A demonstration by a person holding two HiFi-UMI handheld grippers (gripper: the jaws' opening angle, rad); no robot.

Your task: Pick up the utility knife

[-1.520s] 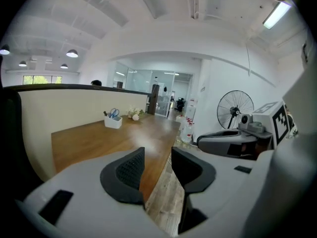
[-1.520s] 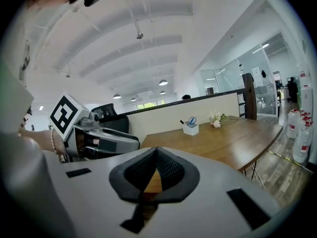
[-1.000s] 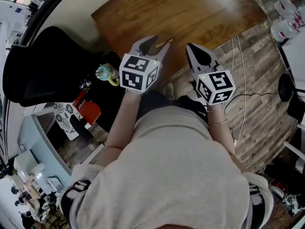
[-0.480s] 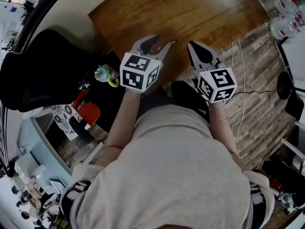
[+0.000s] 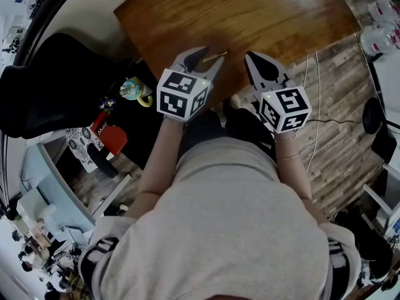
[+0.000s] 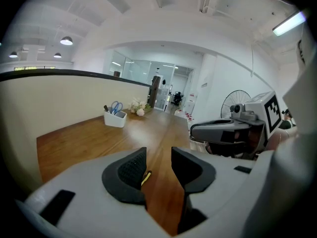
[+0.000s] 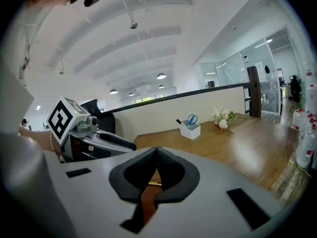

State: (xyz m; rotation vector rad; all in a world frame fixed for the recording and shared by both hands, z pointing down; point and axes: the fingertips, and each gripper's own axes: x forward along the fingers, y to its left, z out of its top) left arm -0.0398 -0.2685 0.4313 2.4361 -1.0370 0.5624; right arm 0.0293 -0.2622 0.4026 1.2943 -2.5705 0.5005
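Note:
The utility knife (image 5: 215,55) is a thin yellow strip lying near the front edge of the wooden table (image 5: 250,17). My left gripper (image 5: 202,55) hovers just left of it, open, with nothing between its jaws. In the left gripper view the knife (image 6: 145,177) shows low in the gap of that gripper (image 6: 158,155), close to the left jaw. My right gripper (image 5: 255,61) is to the right of the knife, shut and empty. In the right gripper view a sliver of the knife (image 7: 154,184) shows below the closed tips (image 7: 156,151).
A white holder with scissors (image 6: 115,118) and a small bunch of flowers (image 6: 137,108) stand at the table's far end. A black chair (image 5: 56,86) and a cluttered bag (image 5: 112,136) are on the left. Cables (image 5: 315,105) and bottles (image 5: 381,17) lie on the floor at the right.
Almost nothing has changed. The head view has shifted slightly, while both grippers stay by the table's front edge and the knife lies where it was.

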